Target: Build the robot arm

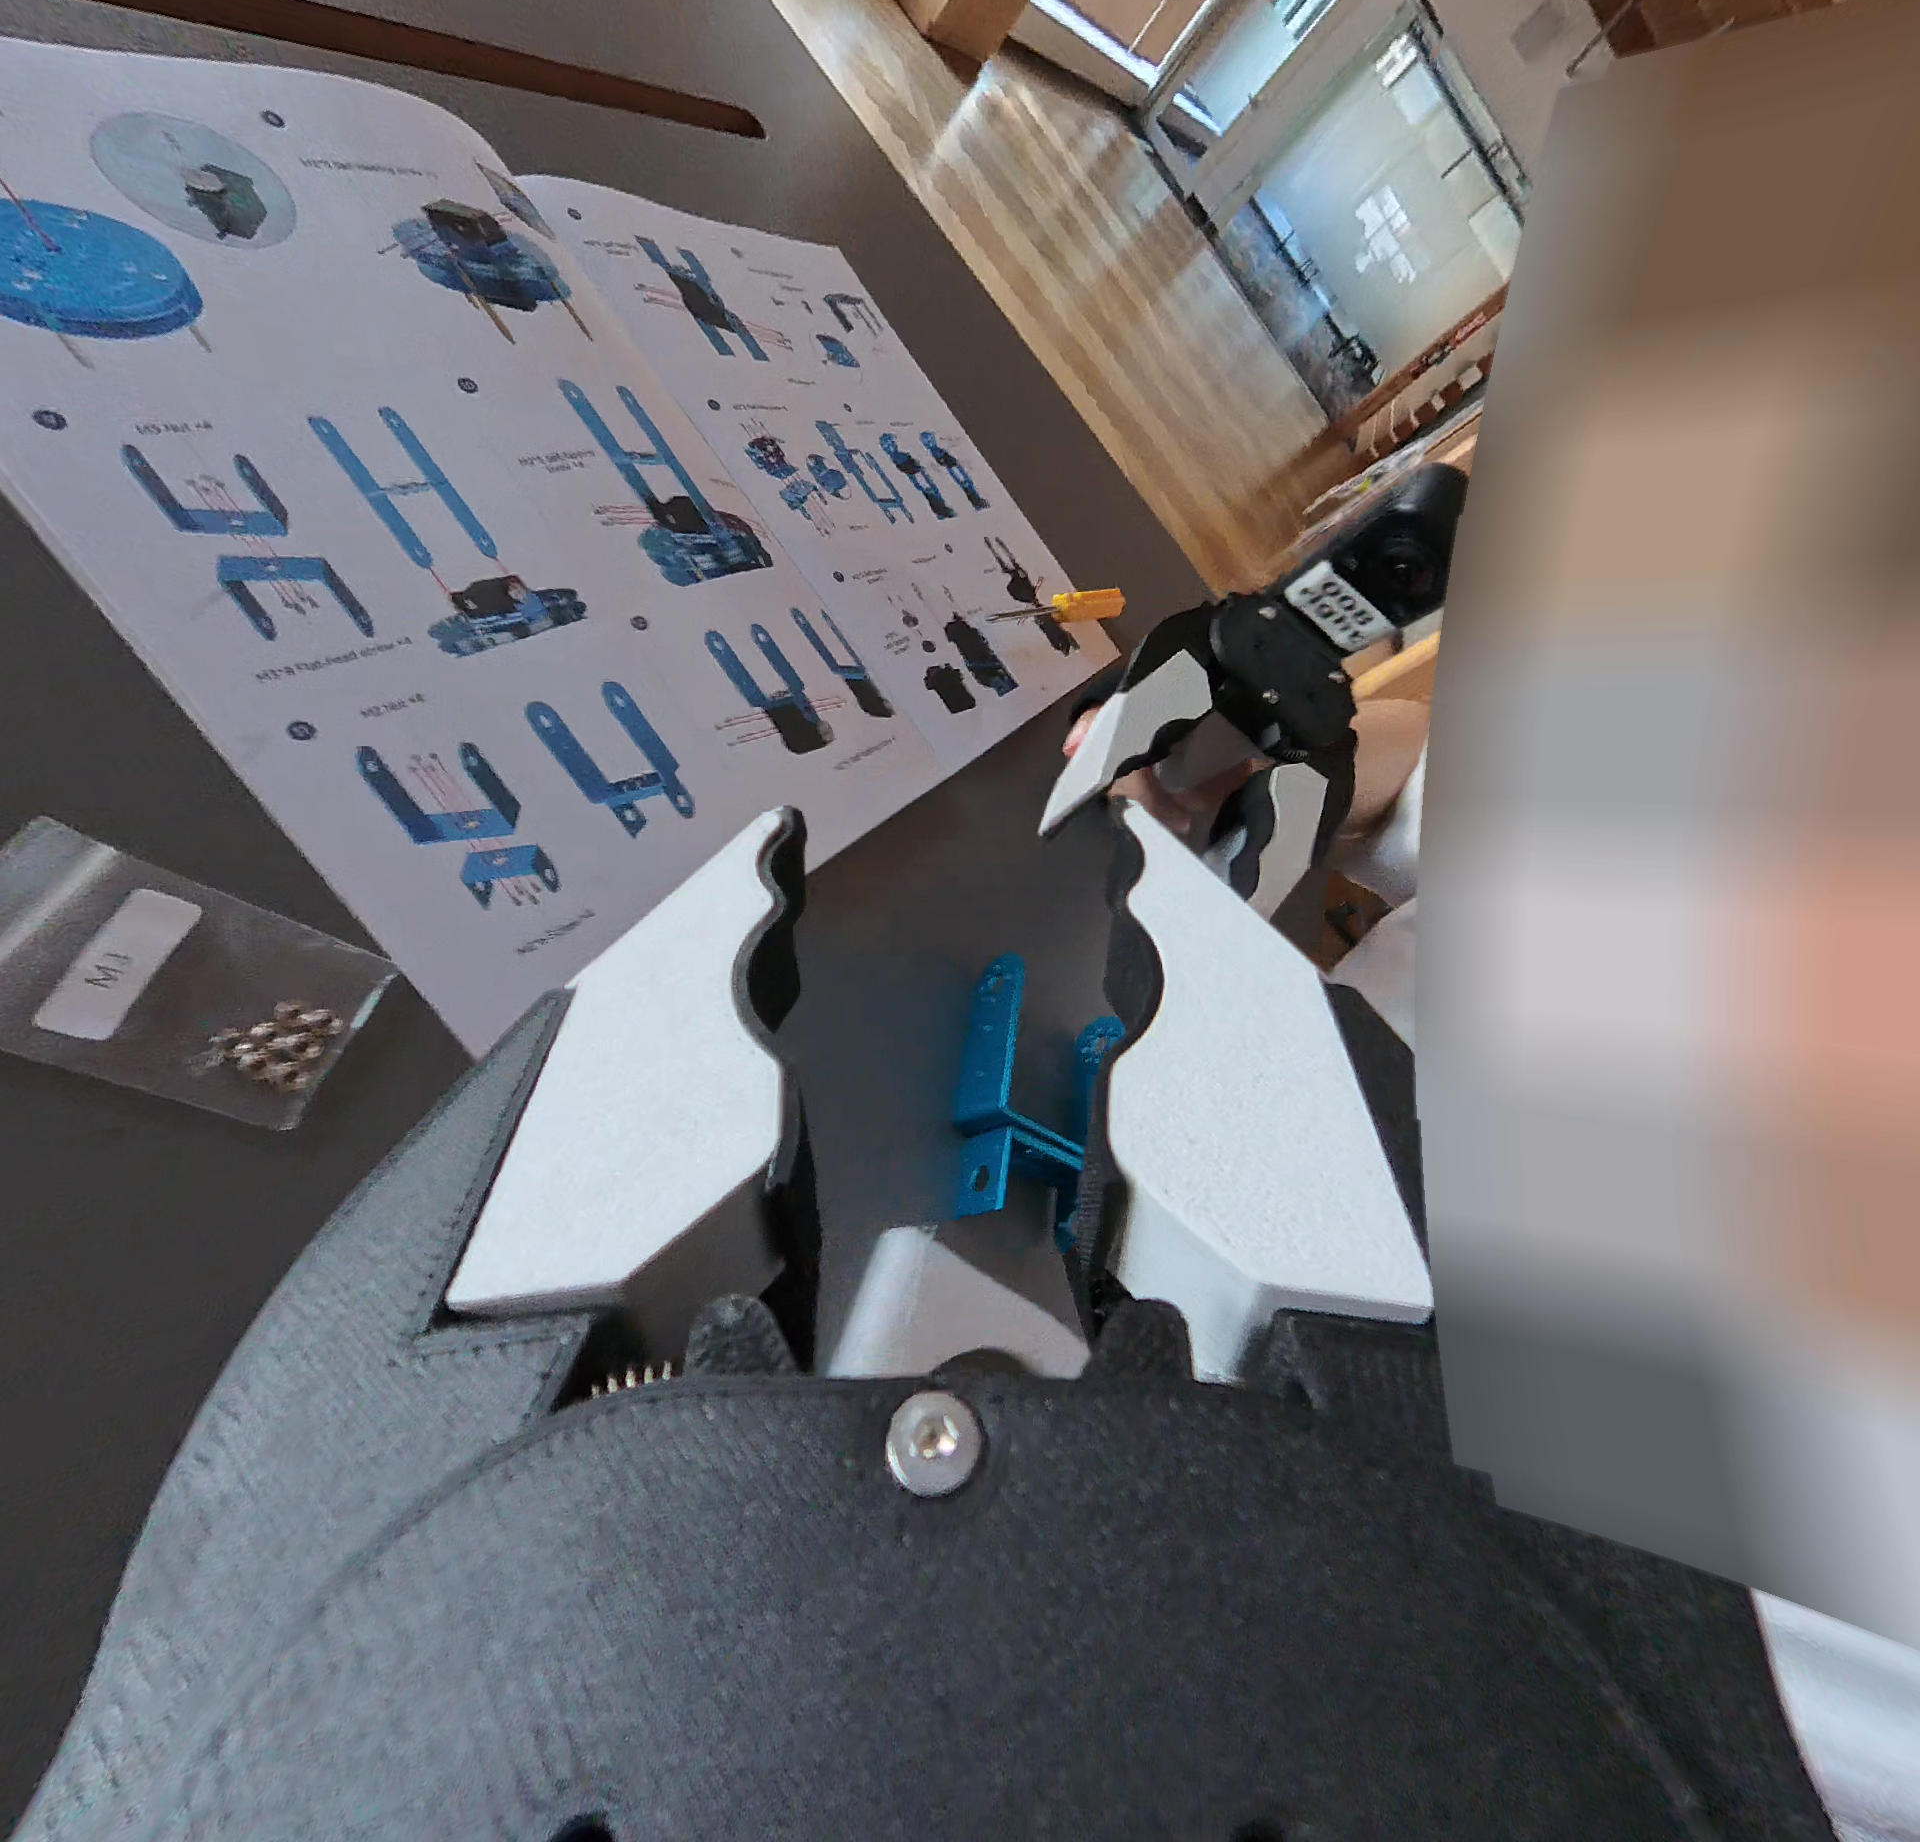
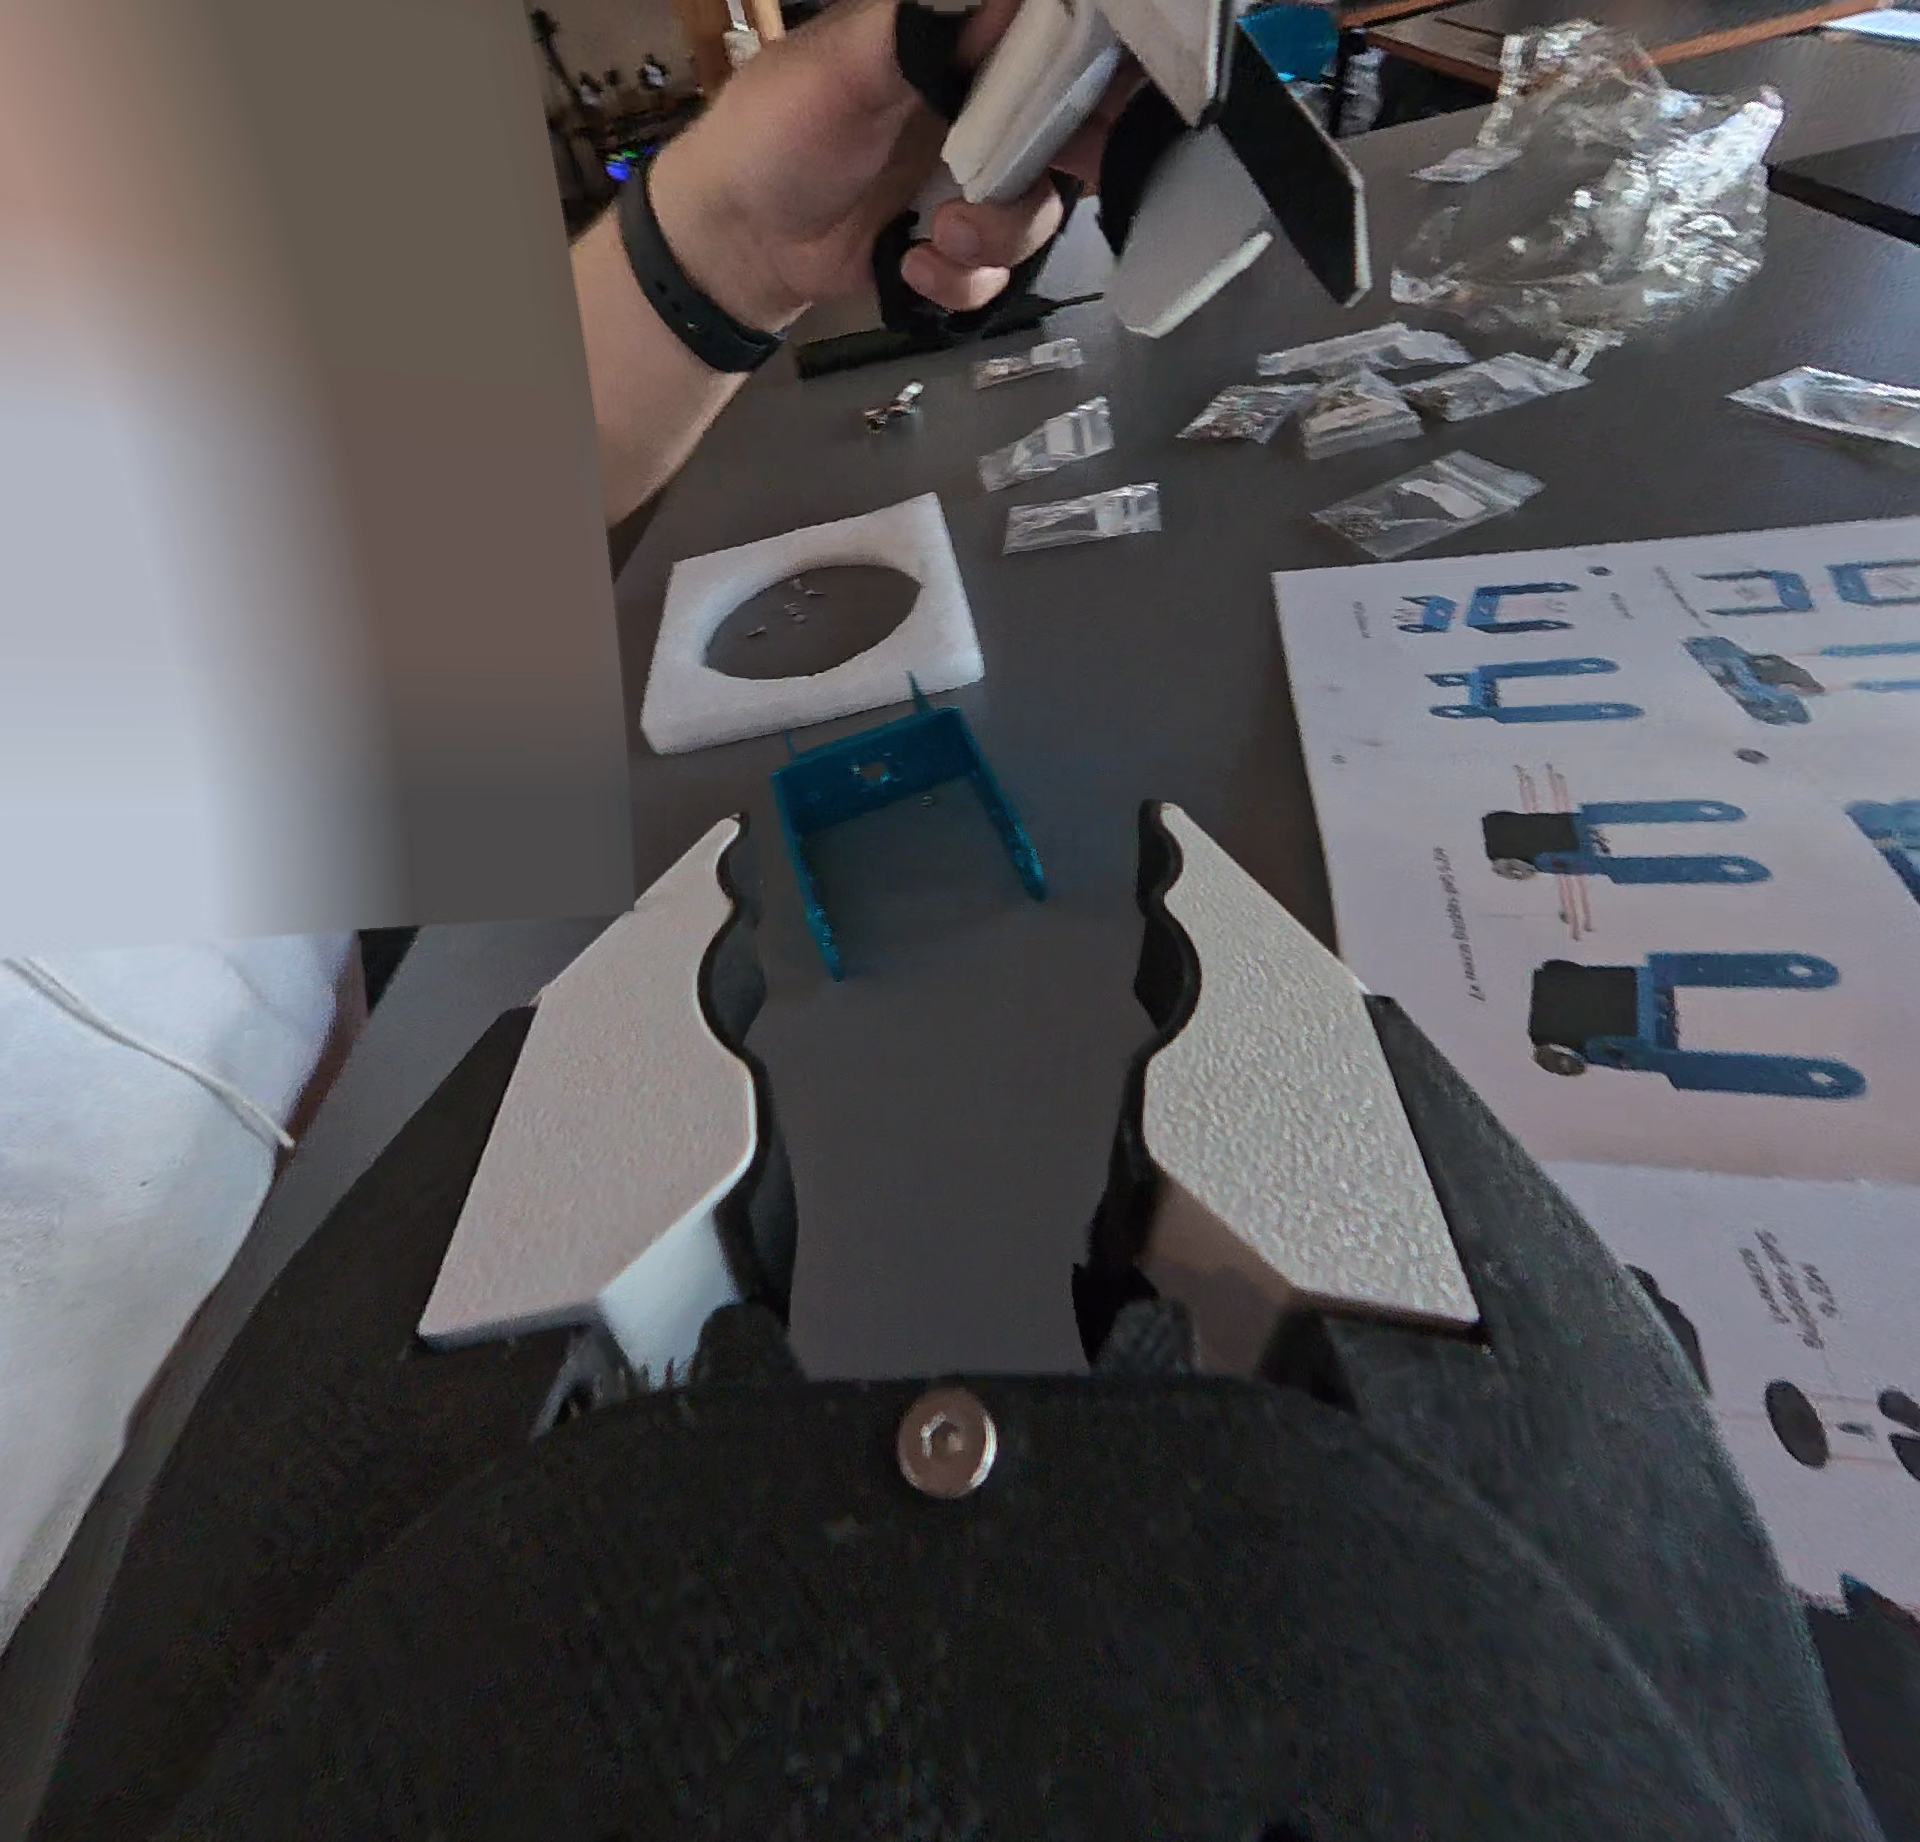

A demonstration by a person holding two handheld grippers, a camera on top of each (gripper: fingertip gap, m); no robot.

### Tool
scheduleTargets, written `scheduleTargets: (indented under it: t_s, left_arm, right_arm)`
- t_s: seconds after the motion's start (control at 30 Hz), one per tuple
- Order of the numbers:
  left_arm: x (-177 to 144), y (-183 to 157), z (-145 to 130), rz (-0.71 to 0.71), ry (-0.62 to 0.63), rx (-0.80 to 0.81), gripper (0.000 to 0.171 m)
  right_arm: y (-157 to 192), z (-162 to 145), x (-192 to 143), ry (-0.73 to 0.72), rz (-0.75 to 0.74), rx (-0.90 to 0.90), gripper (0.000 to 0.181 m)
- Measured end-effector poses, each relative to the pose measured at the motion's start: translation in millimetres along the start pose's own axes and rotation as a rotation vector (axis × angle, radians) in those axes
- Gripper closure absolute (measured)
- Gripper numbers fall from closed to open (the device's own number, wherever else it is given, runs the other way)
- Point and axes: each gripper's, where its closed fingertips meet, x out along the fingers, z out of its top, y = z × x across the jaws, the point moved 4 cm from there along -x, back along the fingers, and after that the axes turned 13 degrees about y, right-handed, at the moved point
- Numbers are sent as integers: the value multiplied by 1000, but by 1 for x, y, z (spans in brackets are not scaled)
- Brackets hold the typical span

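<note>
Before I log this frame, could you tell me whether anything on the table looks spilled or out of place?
A few tiny loose screws lie bare on the dark table beyond the white foam square, outside the small clear bags. The blue bracket lies between foam and booklet.

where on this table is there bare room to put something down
Bare grey table lies between the blue bracket and the instruction sheet, and between the right gripper's open jaws. The far right is crowded with small bags and crumpled plastic; the foam square fills the space beyond the bracket.
</note>
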Motion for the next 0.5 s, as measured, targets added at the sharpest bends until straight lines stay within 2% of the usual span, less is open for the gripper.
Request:
scheduleTargets:
  t_s: [0.2,0.3,0.4,0.5]
  left_arm:
    - [-7,30,-11,97,53,14,116]
    - [-11,24,-20,24,27,3,117]
    - [-15,9,-15,-132,-18,-1,115]
    - [-20,13,-14,-110,-18,11,112]
  right_arm:
    - [2,-10,20,166,-171,-75,94]
    - [5,-17,33,275,-156,-97,93]
    - [7,-17,39,300,-136,-122,98]
    - [8,-11,44,281,-113,-121,106]
